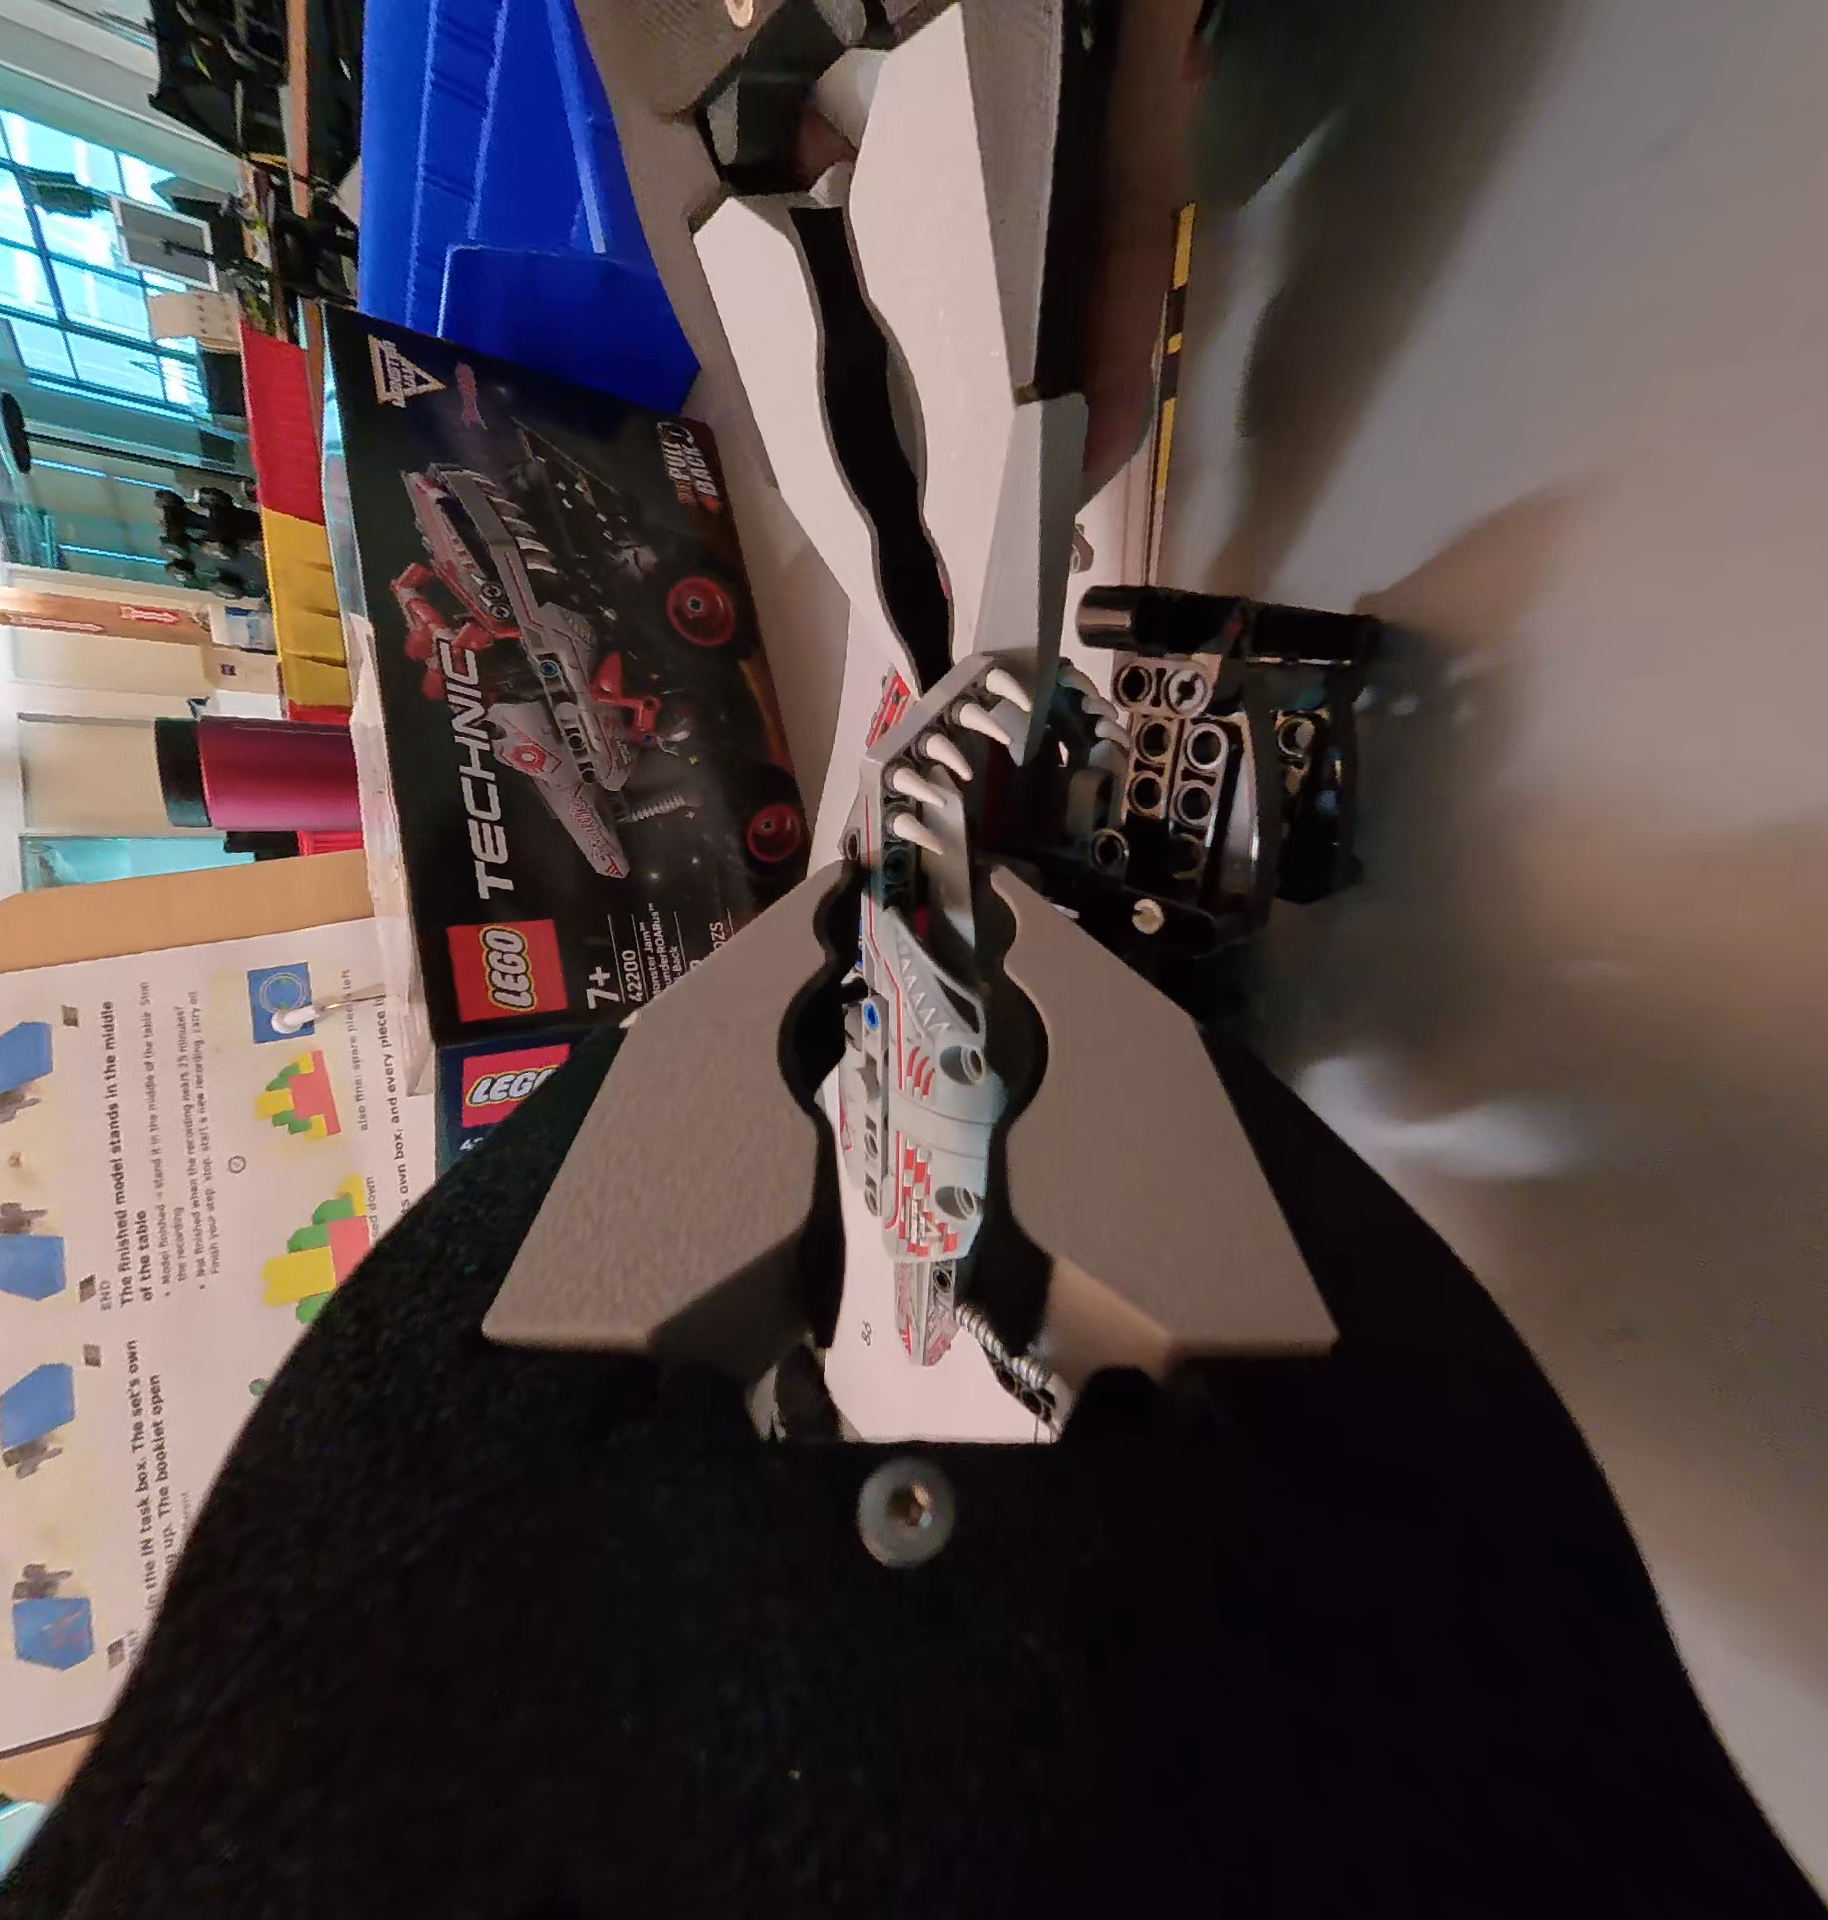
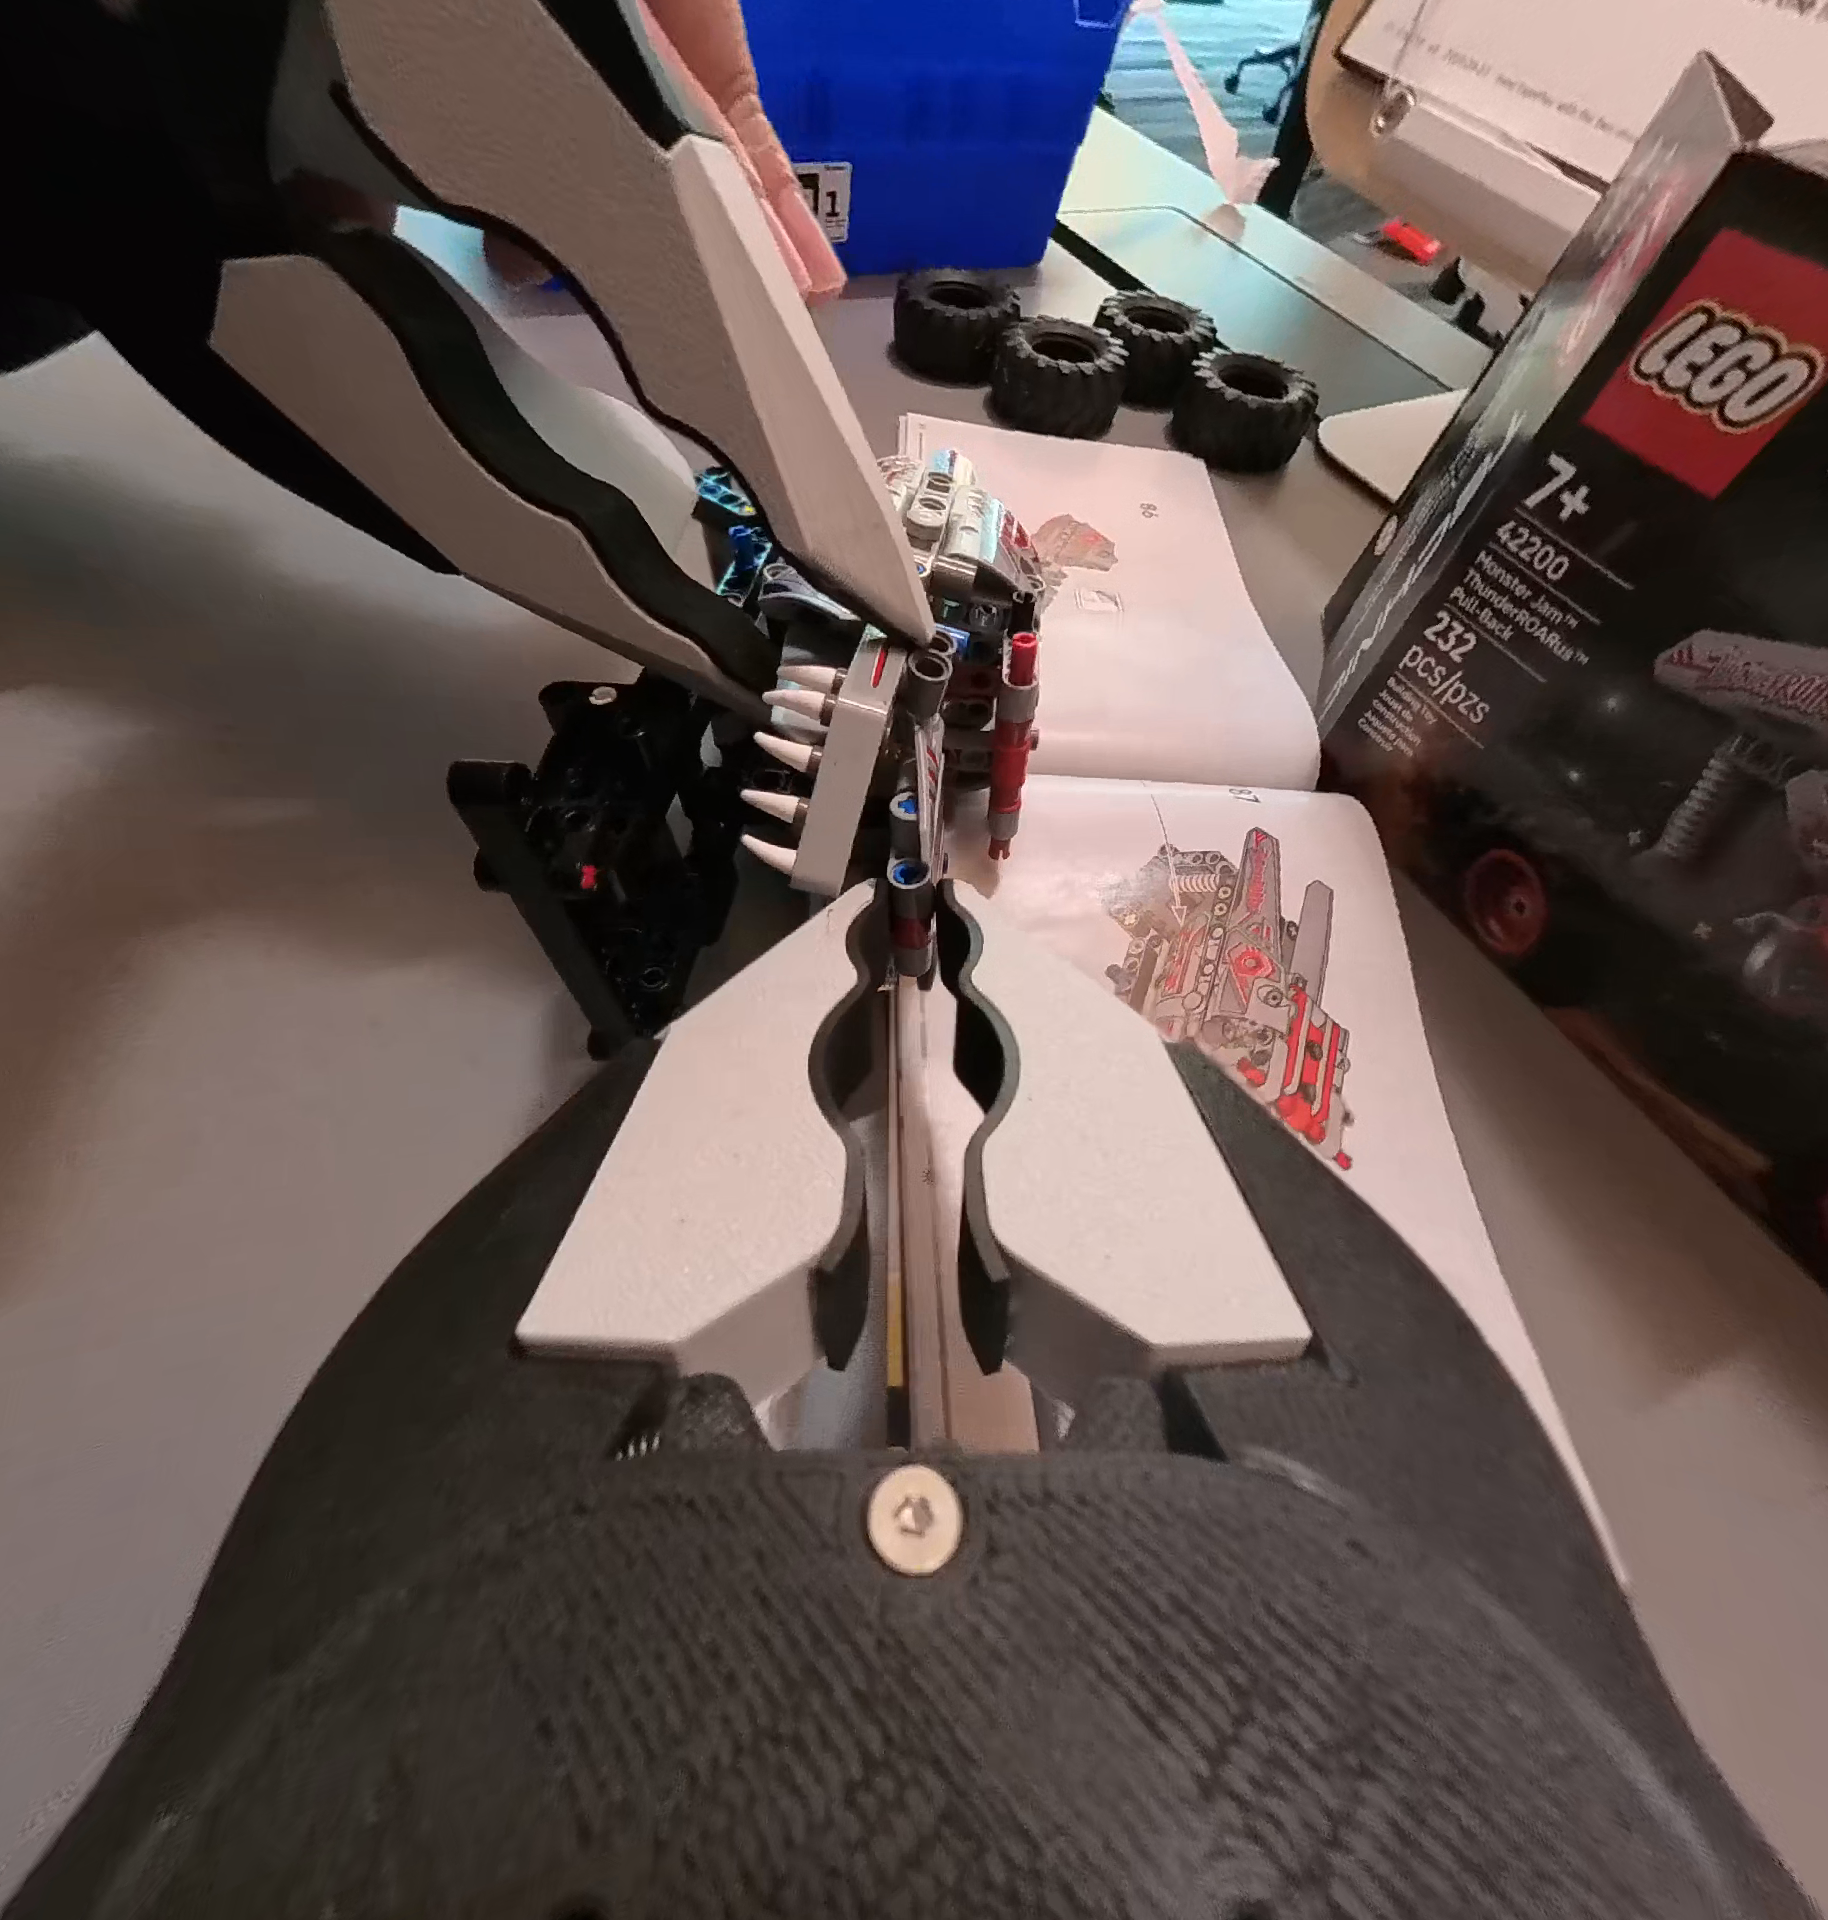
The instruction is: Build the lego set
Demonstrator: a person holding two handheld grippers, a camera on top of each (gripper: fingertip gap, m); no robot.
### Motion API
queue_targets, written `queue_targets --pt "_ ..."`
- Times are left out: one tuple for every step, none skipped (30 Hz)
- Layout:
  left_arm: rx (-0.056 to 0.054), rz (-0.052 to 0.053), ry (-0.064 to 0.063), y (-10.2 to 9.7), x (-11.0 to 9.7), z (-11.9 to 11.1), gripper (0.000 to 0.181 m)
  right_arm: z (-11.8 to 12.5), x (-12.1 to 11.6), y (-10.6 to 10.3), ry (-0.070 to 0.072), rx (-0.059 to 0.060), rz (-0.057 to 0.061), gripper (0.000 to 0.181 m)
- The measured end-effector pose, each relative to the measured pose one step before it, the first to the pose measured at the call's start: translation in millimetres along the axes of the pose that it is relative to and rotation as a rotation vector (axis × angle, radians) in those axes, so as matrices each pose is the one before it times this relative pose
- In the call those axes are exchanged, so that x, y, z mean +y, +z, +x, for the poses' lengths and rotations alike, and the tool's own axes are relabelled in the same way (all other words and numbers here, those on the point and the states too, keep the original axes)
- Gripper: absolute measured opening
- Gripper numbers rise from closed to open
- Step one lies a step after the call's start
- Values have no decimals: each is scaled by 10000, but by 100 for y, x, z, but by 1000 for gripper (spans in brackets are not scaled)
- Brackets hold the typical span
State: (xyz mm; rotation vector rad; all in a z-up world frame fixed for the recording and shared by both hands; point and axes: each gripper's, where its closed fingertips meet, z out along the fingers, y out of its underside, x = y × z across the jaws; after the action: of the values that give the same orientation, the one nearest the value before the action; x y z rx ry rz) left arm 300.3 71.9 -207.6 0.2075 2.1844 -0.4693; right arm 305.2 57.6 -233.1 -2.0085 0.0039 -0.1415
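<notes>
The lego model [image 2: 868,727] is a grey toothed head with white teeth, red parts and blue pins, joined to a black frame [image 2: 598,831] on the table. My right gripper [image 2: 912,906] is shut on the model's near edge by the blue pins. My left gripper [image 2: 848,675] comes in from the upper left, its fingers closed across the toothed panel. In the left wrist view my left gripper [image 1: 920,883] grips the grey toothed part [image 1: 931,790]. The right gripper [image 1: 993,696] reaches in from above at the teeth, and the black frame [image 1: 1201,769] is behind.
An open instruction booklet [image 2: 1149,644] lies under the model. The set's box [image 2: 1616,727] stands at the right, also showing in the left wrist view [image 1: 577,727]. Several black tyres [image 2: 1097,353] and a blue bin [image 2: 910,125] are behind. A printed sheet [image 1: 141,1247] lies beside the box. Less than 4 cm separates the two grippers' tips.
</notes>
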Motion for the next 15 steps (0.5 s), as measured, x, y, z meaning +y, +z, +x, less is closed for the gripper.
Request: queue_targets --pt "-58 69 -26 -5 -10 -17 19 -2 1 -7 -259 -66 23 6" --pt "-48 70 -26 7 -18 -9 19 -55 23 -14 -120 -142 13 6" --pt "-44 57 -10 -12 -15 -17 19 -65 -2 -89 -100 -193 47 7" --pt "-60 30 -14 3 -4 -25 19 30 45 -220 -78 -156 58 7" --pt "-45 24 -25 22 -8 -9 19 76 -27 -271 63 -131 106 9" --pt "-48 34 -8 11 -7 -5 19 -33 -246 -301 64 -197 228 9" --pt "-66 40 -2 14 -16 -34 18 195 -157 -275 75 -13 115 11" --pt "-47 53 1 35 -27 -8 18 115 -28 -103 -63 -20 -35 13" --pt "-77 49 19 54 -23 -53 17 18 -77 53 -250 3 -8 13" --pt "-36 2 22 57 37 -40 17 131 -47 112 -290 114 -33 13" --pt "-8 -25 36 23 66 -35 18 -24 -12 129 -243 1 -30 11" --pt "-17 -2 41 1 36 -65 18 -119 3 47 -148 -122 0 7" --pt "-15 44 36 1 -30 -14 18 16 24 -63 -18 -85 -15 8" --pt "-30 46 15 13 -18 -32 17 -124 38 -189 -65 -195 -32 6" --pt "-29 39 -21 3 -11 -14 17 157 -22 -286 -96 -19 15 5"
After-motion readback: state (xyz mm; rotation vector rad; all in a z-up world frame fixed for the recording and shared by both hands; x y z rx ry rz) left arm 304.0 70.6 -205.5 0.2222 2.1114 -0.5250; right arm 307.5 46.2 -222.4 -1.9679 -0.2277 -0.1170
